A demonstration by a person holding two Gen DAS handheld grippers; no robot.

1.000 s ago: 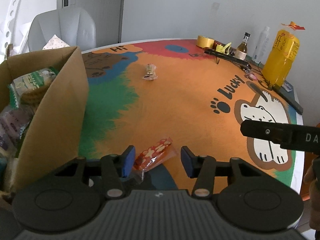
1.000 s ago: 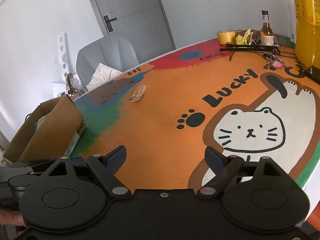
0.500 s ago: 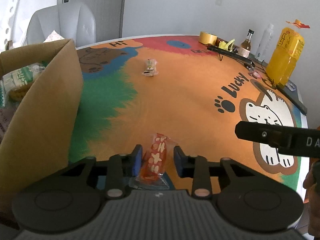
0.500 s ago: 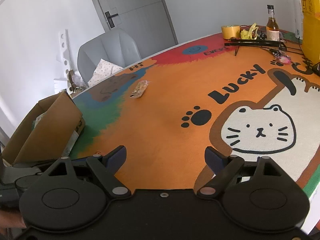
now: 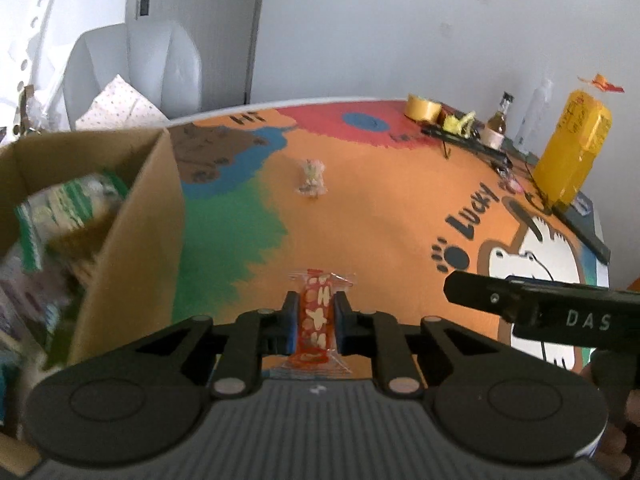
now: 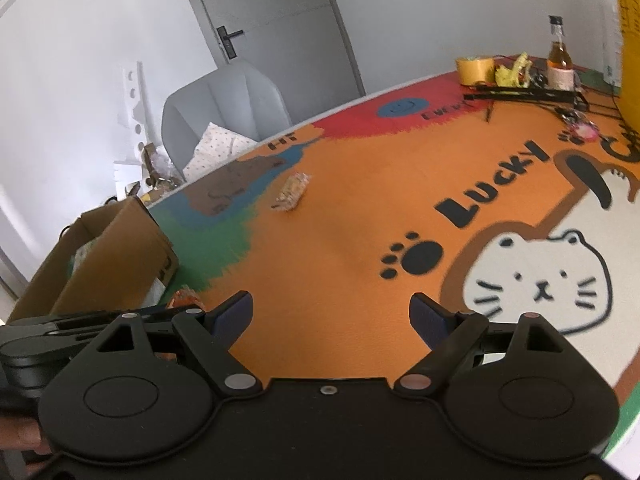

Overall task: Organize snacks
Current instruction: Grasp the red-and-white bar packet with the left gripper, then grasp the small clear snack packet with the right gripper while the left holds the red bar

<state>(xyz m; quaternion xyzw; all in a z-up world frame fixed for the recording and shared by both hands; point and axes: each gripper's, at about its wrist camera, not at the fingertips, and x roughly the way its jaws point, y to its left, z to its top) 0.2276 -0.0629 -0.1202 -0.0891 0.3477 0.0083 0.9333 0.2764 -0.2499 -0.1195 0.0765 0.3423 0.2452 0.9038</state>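
Two grippers | left gripper (image 5: 316, 322) clenched on red snack packet (image 5: 318, 316) | right gripper (image 6: 331, 316) released | cardboard box (image 5: 132, 240) contents blurred

White walls, grey door (image 6: 276, 20), pale grey chair (image 6: 224, 104) behind the bright cat-patterned table (image 6: 360, 240).

Bright cartoon-cat mat covers the counter (image 6: 340, 264). On it: an open cardboard box (image 5: 132, 216) at left, one pale wrapped snack (image 6: 292, 191) mid-mat, a yellow jug (image 5: 572, 156), tape roll (image 5: 422, 107) and small bottle (image 6: 559, 60) along the far edge.
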